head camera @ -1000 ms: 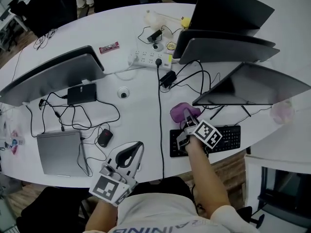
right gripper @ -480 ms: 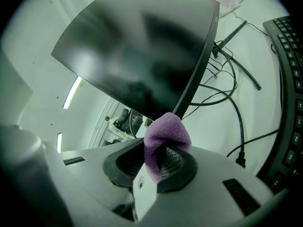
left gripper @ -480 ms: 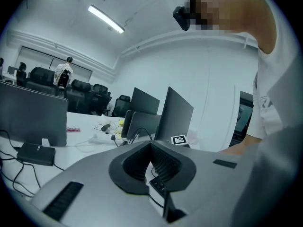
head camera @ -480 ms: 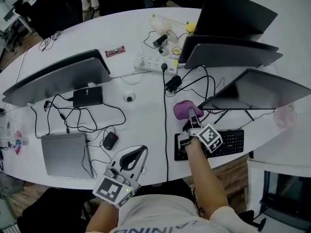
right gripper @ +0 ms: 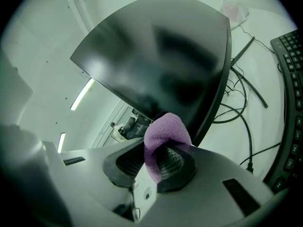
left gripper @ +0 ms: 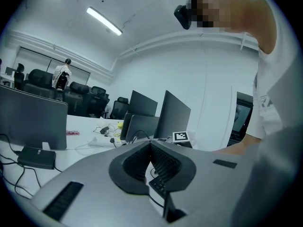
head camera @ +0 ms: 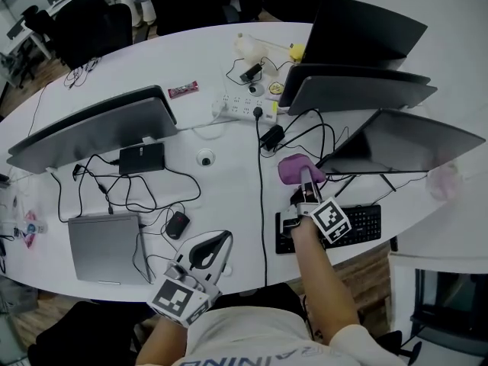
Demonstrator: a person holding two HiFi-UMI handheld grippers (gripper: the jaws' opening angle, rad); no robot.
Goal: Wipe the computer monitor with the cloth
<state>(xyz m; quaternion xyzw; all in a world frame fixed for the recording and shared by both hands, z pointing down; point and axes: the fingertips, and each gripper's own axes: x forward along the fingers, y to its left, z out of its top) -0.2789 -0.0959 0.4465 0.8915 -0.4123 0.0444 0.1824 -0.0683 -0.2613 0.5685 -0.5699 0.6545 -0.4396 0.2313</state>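
Note:
A purple cloth (head camera: 297,170) (right gripper: 163,136) is pinched in my right gripper (head camera: 306,180) (right gripper: 158,157), which is shut on it. The cloth sits just left of the lower left edge of the dark computer monitor (head camera: 408,142) (right gripper: 161,60) at the table's right. In the right gripper view the screen fills the space right above the cloth, very close; I cannot tell if they touch. My left gripper (head camera: 207,252) (left gripper: 150,150) rests shut and empty at the table's near edge, far from the monitor.
A black keyboard (head camera: 358,223) lies under my right forearm. Cables (head camera: 305,136) run between a power strip (head camera: 245,107) and the monitors. Two more monitors (head camera: 358,82) stand behind; another monitor (head camera: 91,128), a laptop (head camera: 103,246) and a mouse (head camera: 177,224) are at the left.
My right gripper has carried the purple cloth a little farther from me, up toward the monitor's lower left edge. The left gripper has stayed by the table's near edge.

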